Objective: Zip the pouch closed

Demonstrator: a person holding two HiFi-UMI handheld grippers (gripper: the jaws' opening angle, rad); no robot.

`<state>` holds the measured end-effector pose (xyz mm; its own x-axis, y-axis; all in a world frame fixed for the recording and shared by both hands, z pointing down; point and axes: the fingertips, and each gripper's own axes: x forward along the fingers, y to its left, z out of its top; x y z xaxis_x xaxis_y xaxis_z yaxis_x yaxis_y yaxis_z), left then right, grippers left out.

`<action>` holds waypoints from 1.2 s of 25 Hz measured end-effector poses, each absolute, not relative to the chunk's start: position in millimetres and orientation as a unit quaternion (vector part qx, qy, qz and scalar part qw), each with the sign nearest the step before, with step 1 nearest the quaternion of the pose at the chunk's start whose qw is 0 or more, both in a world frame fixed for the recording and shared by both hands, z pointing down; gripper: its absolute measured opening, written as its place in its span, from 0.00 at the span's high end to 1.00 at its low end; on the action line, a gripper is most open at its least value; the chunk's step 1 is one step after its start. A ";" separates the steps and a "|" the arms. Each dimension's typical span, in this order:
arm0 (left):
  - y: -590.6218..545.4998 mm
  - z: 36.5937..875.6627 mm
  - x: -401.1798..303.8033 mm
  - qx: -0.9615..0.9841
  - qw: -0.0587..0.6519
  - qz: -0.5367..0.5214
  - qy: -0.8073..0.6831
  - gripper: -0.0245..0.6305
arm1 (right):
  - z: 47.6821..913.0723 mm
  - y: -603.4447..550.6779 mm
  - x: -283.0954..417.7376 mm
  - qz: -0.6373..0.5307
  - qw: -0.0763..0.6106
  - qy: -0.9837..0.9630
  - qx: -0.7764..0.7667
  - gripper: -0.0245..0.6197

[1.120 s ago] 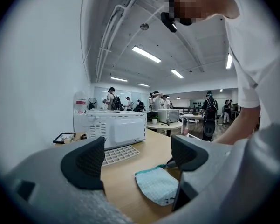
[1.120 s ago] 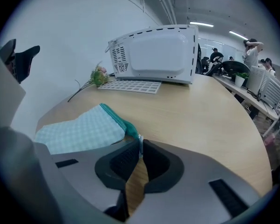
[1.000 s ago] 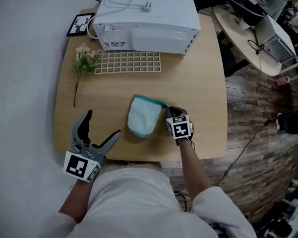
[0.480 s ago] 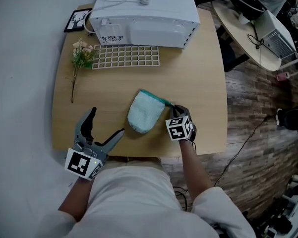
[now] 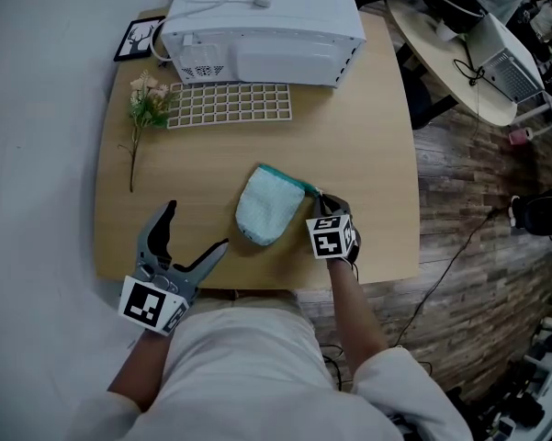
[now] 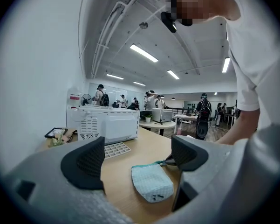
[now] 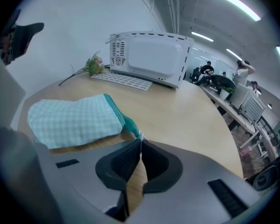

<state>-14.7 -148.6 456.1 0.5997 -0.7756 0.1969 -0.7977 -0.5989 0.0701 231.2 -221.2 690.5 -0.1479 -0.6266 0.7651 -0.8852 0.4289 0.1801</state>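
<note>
A light teal checked pouch [image 5: 264, 211] lies on the wooden table [image 5: 367, 136], near its front edge. A darker teal zipper band runs along the pouch's far edge. My right gripper [image 5: 320, 197] is at the band's right end, shut on the small zipper pull [image 7: 139, 136]. In the right gripper view the pouch [image 7: 74, 120] lies to the left of the pinched jaws of the right gripper [image 7: 140, 143]. My left gripper [image 5: 195, 228] hovers open to the left of the pouch and holds nothing. In the left gripper view the pouch [image 6: 151, 183] shows between the wide-apart jaws of the left gripper [image 6: 140, 158].
At the back of the table stands a white microwave [image 5: 262, 26] with its cord on top. In front of it lies a white grid tray [image 5: 228, 106]. A flower sprig [image 5: 145, 108] and a small picture frame [image 5: 136, 39] are at the back left. A round table [image 5: 459, 53] stands to the right.
My right gripper has drawn the zipper end slightly to the right, and the pouch has turned a little with it. The left gripper has stayed where it was, still open.
</note>
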 end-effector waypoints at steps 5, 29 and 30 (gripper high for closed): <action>-148.0 456.4 -20.7 0.891 0.079 0.070 -0.441 0.29 | 642.9 -224.4 215.8 0.024 0.411 -0.765 0.495 0.94; -159.5 390.0 47.5 0.965 0.065 -0.035 -0.252 0.51 | 395.3 -181.1 114.6 -0.190 0.213 -0.881 0.378 0.94; -157.9 386.2 55.3 0.970 0.066 -0.036 -0.231 0.54 | 392.8 -178.0 114.2 -0.192 0.215 -0.882 0.373 0.94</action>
